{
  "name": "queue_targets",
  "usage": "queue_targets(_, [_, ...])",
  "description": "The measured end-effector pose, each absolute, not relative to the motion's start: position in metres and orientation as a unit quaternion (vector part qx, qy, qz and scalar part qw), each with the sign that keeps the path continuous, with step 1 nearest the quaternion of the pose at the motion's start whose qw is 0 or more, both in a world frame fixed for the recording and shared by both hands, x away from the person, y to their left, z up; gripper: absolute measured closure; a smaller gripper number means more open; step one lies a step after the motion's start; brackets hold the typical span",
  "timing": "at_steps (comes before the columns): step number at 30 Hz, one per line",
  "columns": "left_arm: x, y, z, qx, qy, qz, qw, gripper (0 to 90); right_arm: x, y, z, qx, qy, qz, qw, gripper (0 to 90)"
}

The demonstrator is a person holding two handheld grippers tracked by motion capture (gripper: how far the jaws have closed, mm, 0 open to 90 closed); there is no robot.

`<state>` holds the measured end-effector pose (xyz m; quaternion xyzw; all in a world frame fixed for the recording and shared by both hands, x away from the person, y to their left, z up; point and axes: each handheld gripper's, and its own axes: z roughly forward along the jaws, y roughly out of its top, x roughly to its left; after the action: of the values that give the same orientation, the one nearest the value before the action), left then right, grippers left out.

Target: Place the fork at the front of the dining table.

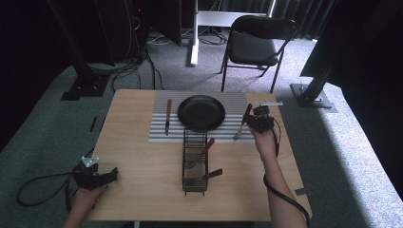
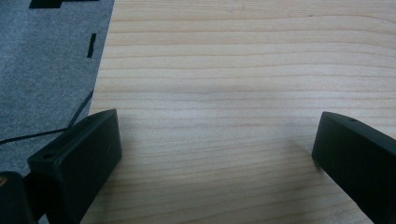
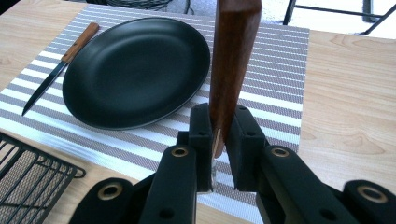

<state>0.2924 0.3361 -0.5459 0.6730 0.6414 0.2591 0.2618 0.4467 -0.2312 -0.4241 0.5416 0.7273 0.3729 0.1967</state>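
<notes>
My right gripper (image 1: 252, 119) (image 3: 218, 135) is shut on a wooden-handled fork (image 1: 243, 124) (image 3: 231, 56) over the right edge of the striped placemat (image 1: 161, 132) (image 3: 275, 60). The fork's tines point down toward the mat and its handle rises up. A black plate (image 1: 201, 112) (image 3: 135, 70) sits at the mat's middle. A wooden-handled knife (image 1: 167, 116) (image 3: 58, 70) lies left of the plate. My left gripper (image 1: 112, 174) (image 2: 217, 154) rests open at the table's near left edge, with bare wood between its jaws.
A black wire caddy (image 1: 195, 161) (image 3: 28, 182) stands in front of the plate, holding two wooden-handled utensils (image 1: 207, 147). Beyond the wooden table (image 1: 138, 190) stands a black folding chair (image 1: 254, 42). Cables trail on the grey carpet at left.
</notes>
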Motion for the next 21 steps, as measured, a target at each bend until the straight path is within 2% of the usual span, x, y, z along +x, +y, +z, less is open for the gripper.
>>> queue_targets(21, [0.292,0.336,-0.546,0.673,0.642,0.259,0.262,1.2,0.486,-0.217,-0.441,0.576,0.71,0.357,0.191,80.9])
